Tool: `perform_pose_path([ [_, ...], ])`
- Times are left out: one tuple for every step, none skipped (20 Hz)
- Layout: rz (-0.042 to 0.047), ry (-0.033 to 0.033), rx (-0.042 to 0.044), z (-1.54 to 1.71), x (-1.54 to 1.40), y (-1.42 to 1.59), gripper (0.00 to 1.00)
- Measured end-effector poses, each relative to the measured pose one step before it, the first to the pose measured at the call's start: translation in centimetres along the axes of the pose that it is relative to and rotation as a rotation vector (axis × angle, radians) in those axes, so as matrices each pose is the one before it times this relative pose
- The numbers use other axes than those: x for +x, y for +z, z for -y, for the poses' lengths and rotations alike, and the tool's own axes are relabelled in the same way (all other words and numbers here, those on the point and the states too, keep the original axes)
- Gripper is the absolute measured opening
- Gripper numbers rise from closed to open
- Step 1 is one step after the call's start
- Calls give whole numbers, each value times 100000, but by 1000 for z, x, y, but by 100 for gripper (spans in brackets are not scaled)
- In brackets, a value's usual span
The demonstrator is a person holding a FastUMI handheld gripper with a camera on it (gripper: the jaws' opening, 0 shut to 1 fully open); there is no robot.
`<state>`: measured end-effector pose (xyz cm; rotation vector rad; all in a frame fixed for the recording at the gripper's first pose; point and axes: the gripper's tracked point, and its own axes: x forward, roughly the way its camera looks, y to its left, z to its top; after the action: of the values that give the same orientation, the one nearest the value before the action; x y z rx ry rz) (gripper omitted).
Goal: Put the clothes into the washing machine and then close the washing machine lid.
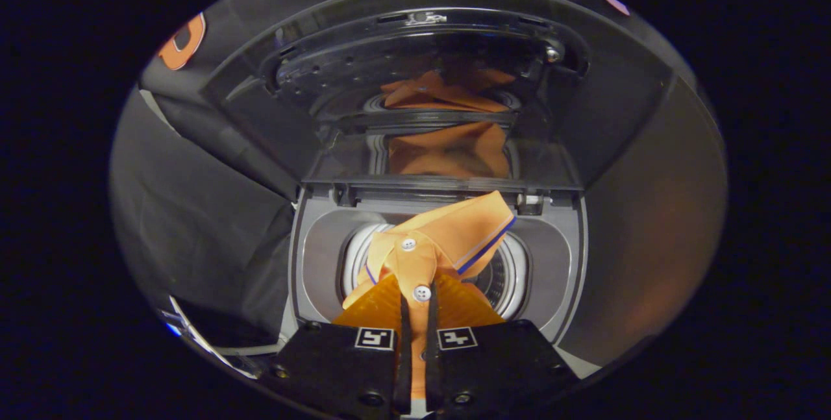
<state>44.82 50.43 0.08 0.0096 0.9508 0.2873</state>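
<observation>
An orange shirt [448,232] with white buttons and a blue-edged collar hangs from my gripper [417,303], whose two fingers are shut on its button placket. The shirt hangs over the round drum opening [506,277] of a top-loading washing machine [311,258]. The machine's lid [422,82] stands raised behind the opening, and its glossy inside mirrors the orange cloth. The shirt's lower part is hidden behind my fingers.
Black cloth booth walls [201,212] close in on the left of the machine. A dark glossy panel [649,212] curves along the right side. The grey rim around the drum lies just ahead of the fingers.
</observation>
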Motion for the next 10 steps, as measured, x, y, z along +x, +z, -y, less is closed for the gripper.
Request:
perform_pose_path([
  [-470, 1776, 394, -127, 60, -84, 16],
  [-743, 2588, 778, -475, -146, -171, 21],
  [808, 731, 710, -195, -175, 244, 34],
  [2096, -609, -106, 175, -387, 352, 47],
  [1943, -2016, -565, 634, 180, 529, 59],
  [1695, -947, -507, 143, -273, 84, 72],
  [1474, -1317, -622, 398, -252, 297, 85],
  [1404, -375, -755, -51, -292, 117, 82],
  [615, -43, -969, 2, -248, 101, 82],
  [622, -157, -477, 165, -137, -42, 82],
])
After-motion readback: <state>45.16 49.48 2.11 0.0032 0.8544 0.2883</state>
